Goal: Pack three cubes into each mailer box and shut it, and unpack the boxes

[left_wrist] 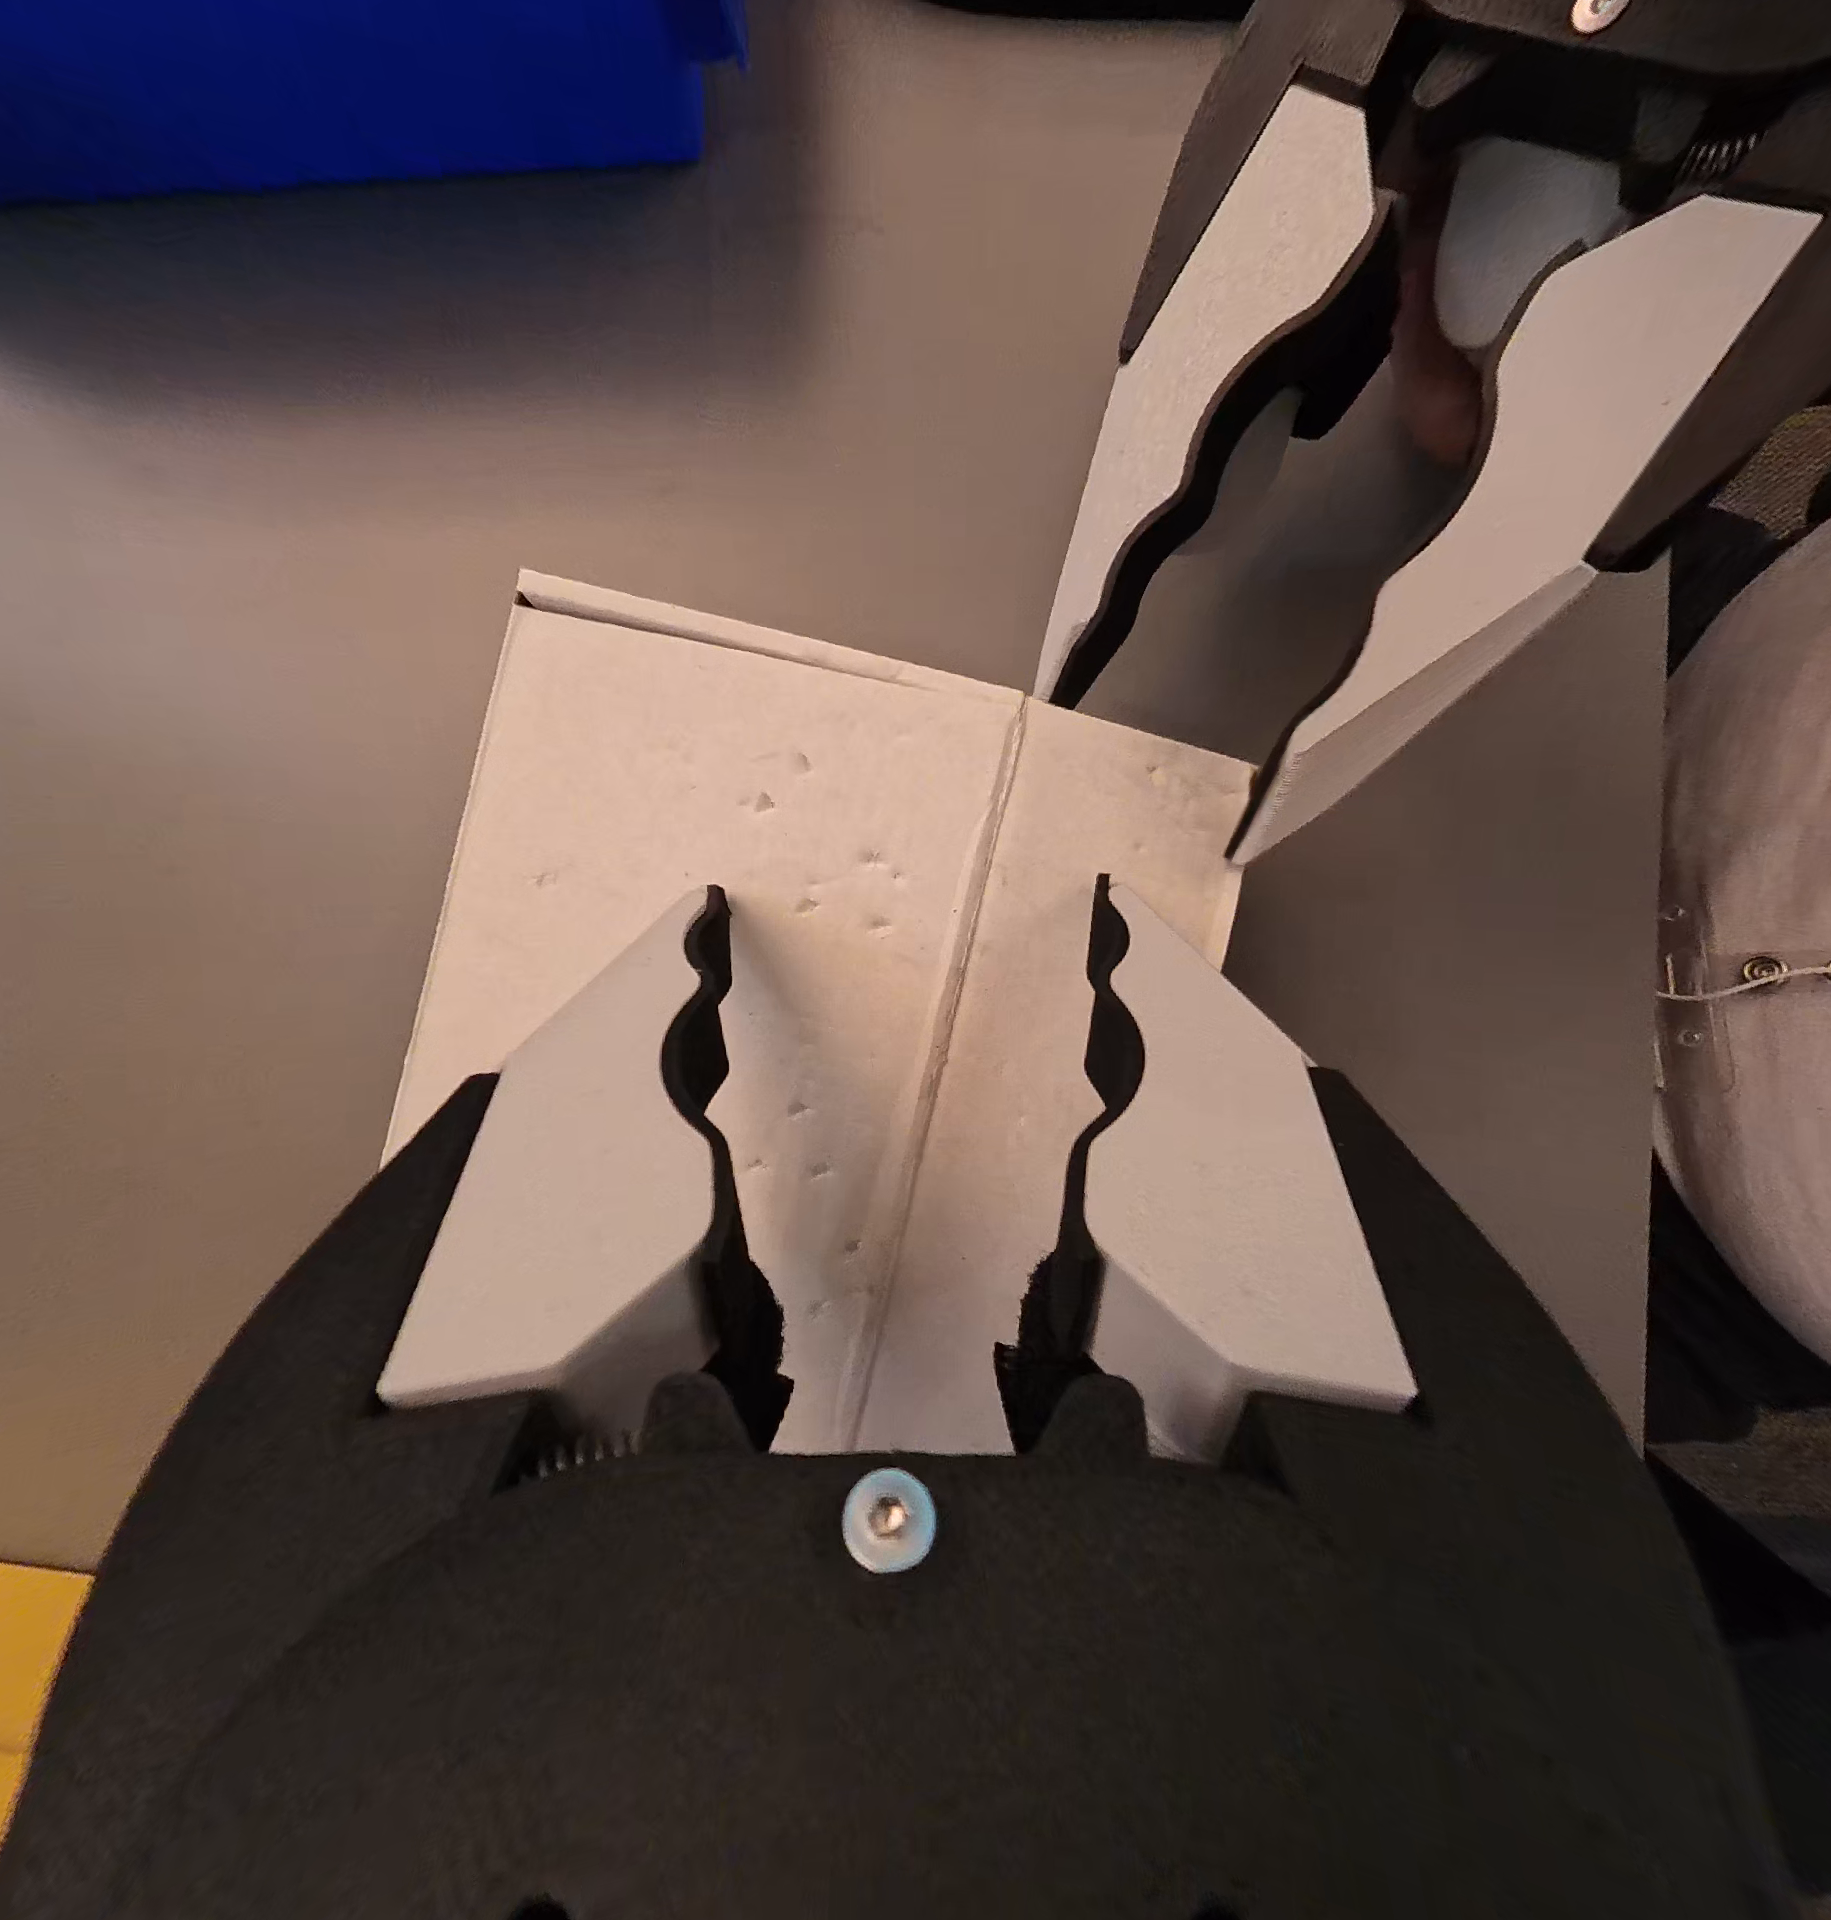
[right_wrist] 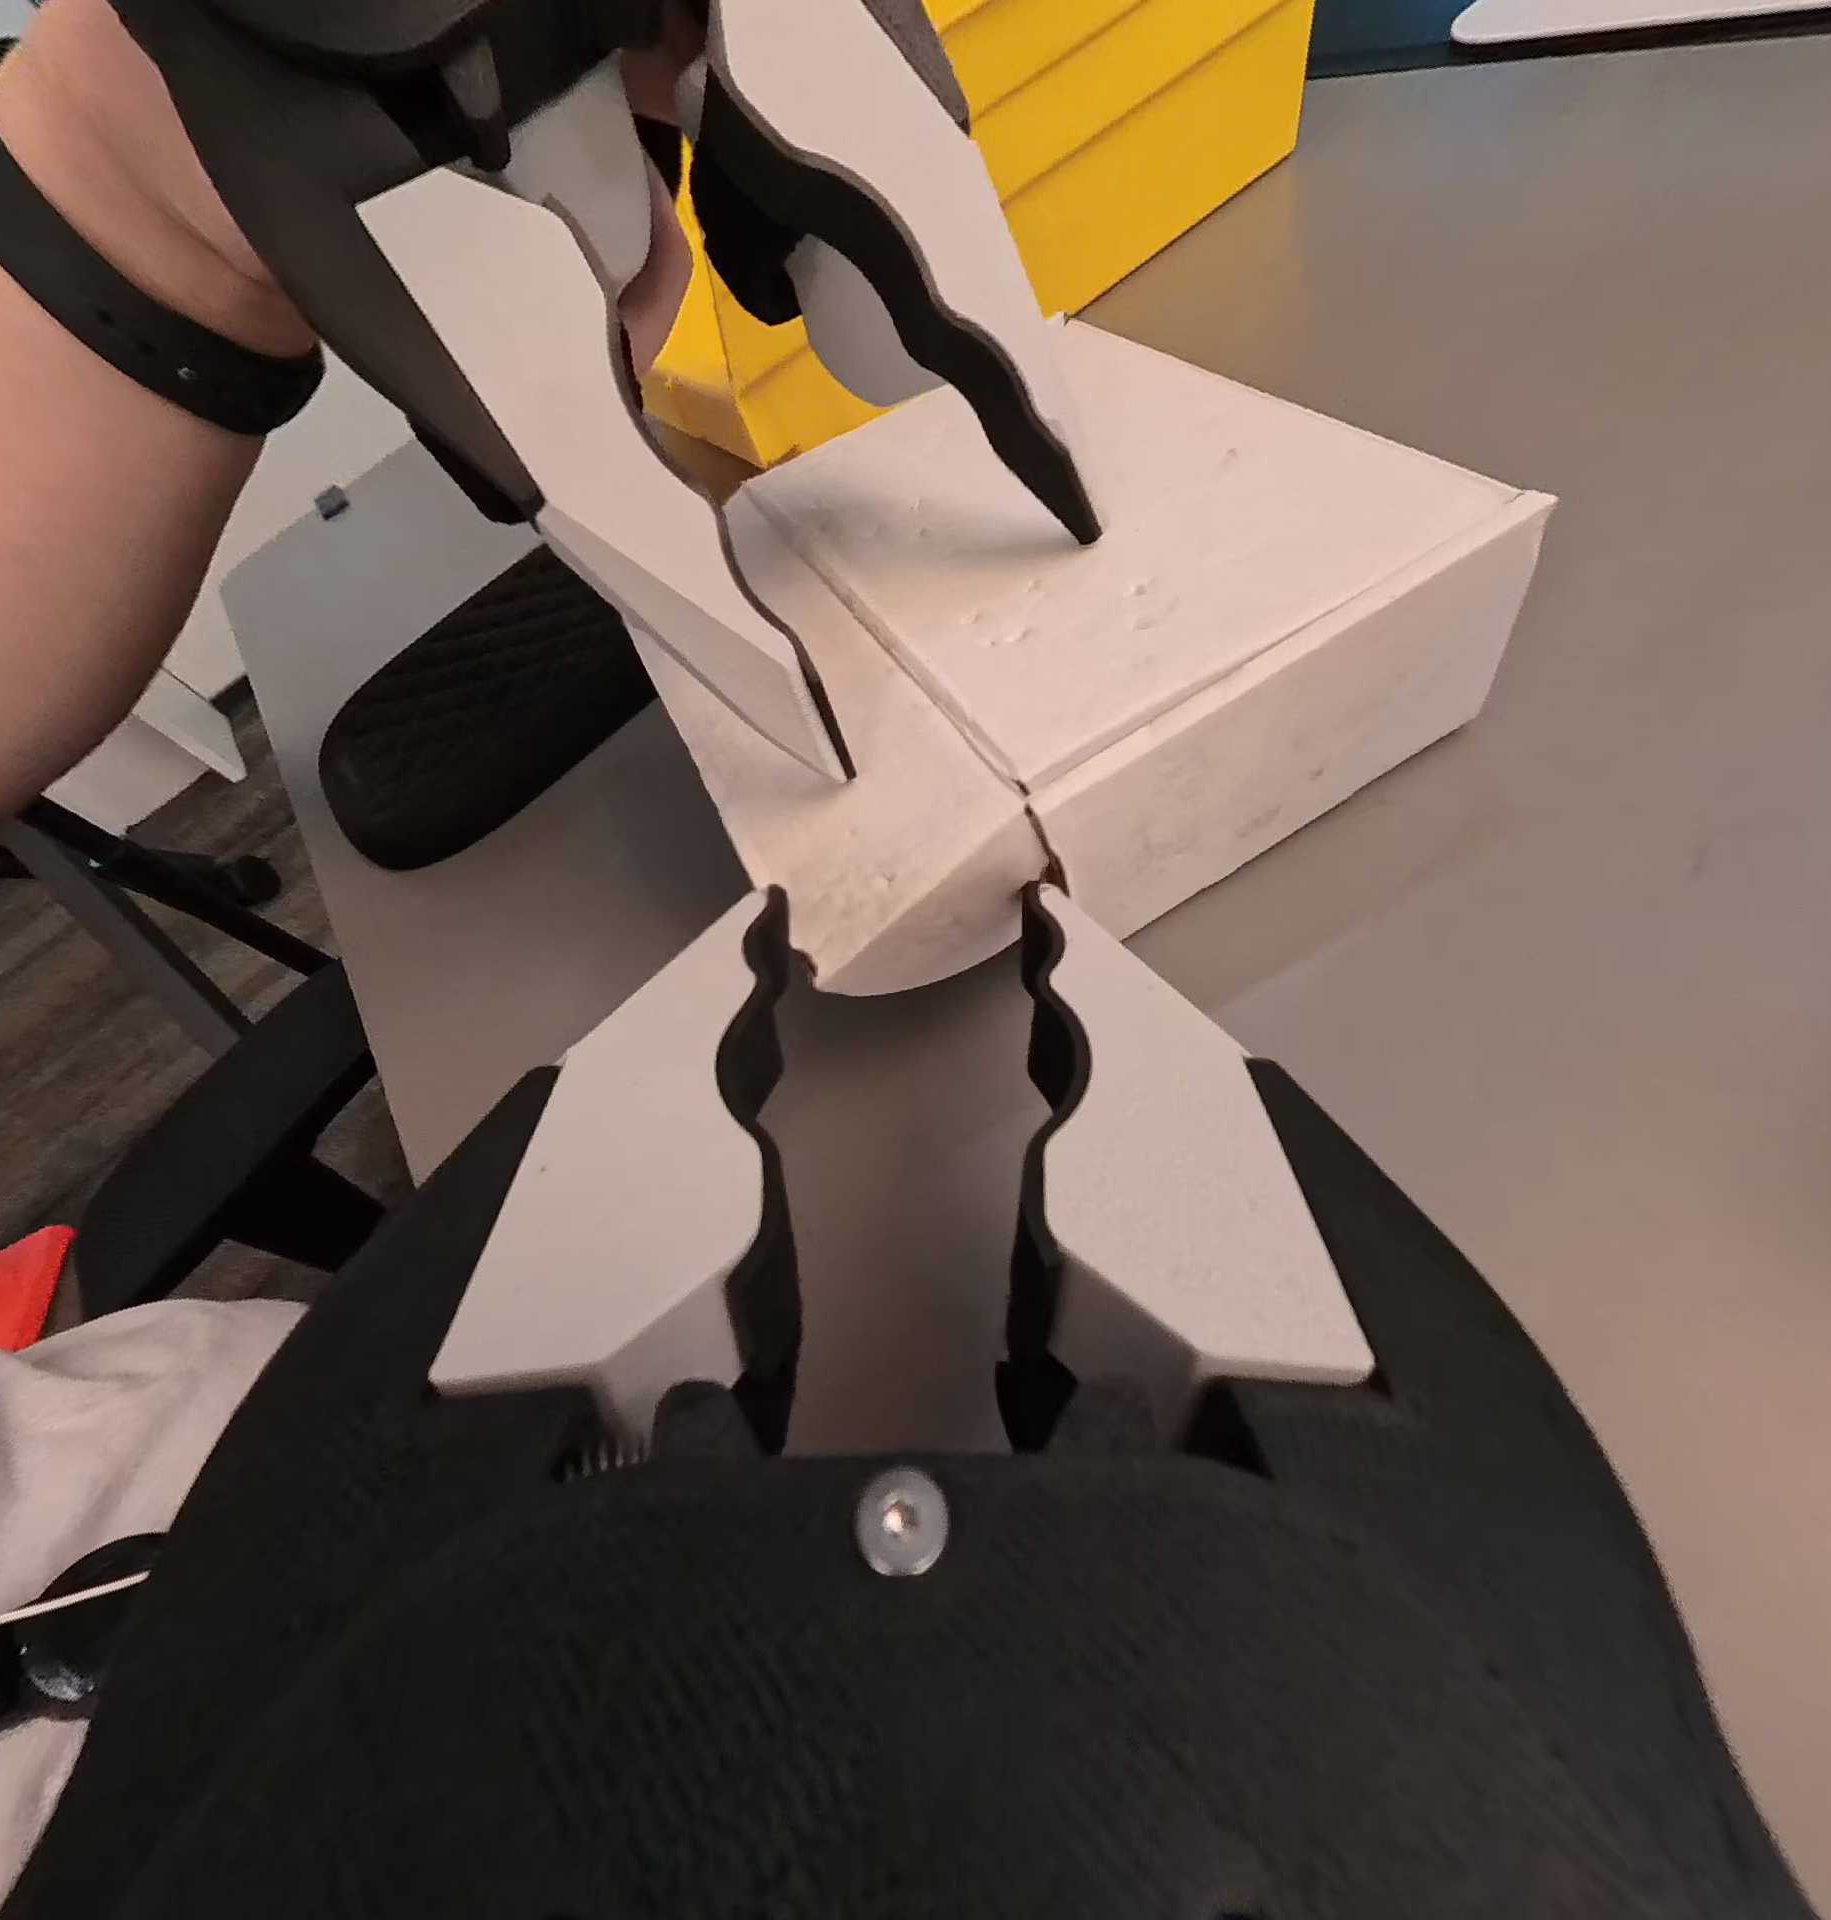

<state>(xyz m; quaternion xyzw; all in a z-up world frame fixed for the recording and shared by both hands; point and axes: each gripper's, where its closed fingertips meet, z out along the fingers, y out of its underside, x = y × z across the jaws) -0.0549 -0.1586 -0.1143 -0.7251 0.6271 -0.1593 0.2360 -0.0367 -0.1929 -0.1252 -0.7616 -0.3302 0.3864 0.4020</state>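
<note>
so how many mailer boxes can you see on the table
1 white mailer box, lid down, on the grey table under the open left gripper, open right gripper at its flap. Yellow and blue things nearby could be more.

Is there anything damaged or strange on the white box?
Yes. The white mailer box has many small dents on its lid, and one side flap sticks out past the box edge instead of being tucked in. Both grippers are open.

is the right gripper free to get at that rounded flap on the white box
Probably yes: the right gripper is open with the rounded flap just at its fingertips, nothing between. The left gripper presses the white box lid farther back.
</note>
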